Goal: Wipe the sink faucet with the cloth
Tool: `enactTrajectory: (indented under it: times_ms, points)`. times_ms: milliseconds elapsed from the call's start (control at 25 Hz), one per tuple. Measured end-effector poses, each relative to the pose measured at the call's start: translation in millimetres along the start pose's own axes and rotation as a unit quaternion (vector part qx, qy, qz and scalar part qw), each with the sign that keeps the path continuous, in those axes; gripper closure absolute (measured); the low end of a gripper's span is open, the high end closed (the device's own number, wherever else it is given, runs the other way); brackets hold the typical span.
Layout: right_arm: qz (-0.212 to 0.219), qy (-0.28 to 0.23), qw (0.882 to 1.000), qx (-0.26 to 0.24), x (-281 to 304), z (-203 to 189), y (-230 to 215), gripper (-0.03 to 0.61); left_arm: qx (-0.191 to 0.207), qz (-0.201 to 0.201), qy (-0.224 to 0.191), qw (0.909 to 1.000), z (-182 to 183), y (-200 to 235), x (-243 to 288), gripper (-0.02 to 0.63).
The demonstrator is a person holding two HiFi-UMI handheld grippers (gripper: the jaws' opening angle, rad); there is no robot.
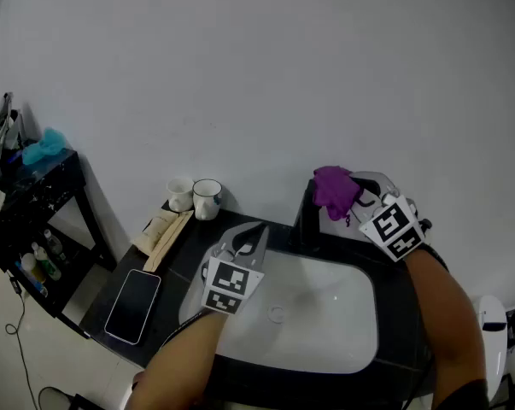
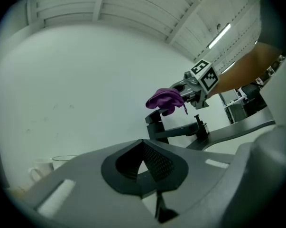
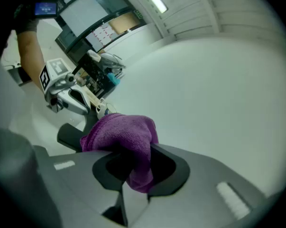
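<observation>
A black faucet (image 1: 306, 220) stands at the back of the white sink (image 1: 351, 340). My right gripper (image 1: 353, 195) is shut on a bunched purple cloth (image 1: 335, 190) and holds it just above the faucet top. In the right gripper view the cloth (image 3: 125, 136) fills the jaws, with the faucet (image 3: 69, 136) dark below it. My left gripper (image 1: 254, 232) hovers over the sink's back left rim, jaws together, holding nothing. The left gripper view shows the faucet (image 2: 173, 132) and the cloth (image 2: 165, 99) ahead.
Two white cups (image 1: 207, 198) stand at the wall on the black counter (image 1: 184, 254), left of the sink. A wrapped packet (image 1: 161, 231) and a phone (image 1: 133, 304) lie further left. A dark shelf unit (image 1: 35, 220) with bottles stands at the far left.
</observation>
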State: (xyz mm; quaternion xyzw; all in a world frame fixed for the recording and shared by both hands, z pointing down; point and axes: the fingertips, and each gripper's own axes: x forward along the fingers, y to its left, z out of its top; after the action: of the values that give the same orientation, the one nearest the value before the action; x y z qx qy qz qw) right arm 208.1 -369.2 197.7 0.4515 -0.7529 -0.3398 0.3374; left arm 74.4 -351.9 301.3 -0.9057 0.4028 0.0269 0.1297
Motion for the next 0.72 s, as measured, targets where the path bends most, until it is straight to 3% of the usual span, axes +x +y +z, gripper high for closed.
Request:
enactTrajectory:
  times_ms: [160, 360, 720]
  points:
    - [0.014, 0.03, 0.998, -0.05, 15, -5, -5, 0.501, 0.003, 0.004, 0.009, 0.9999, -5, 9, 4, 0.597]
    - [0.042, 0.002, 0.996, -0.073, 5, 15, 20, 0.5, -0.01, 0.014, 0.013, 0.9998, -8, 19, 5, 0.597]
    - [0.08, -0.036, 0.994, -0.06, -38, 40, 65, 0.502, 0.012, 0.008, 0.029, 0.9995, -14, 13, 5, 0.597]
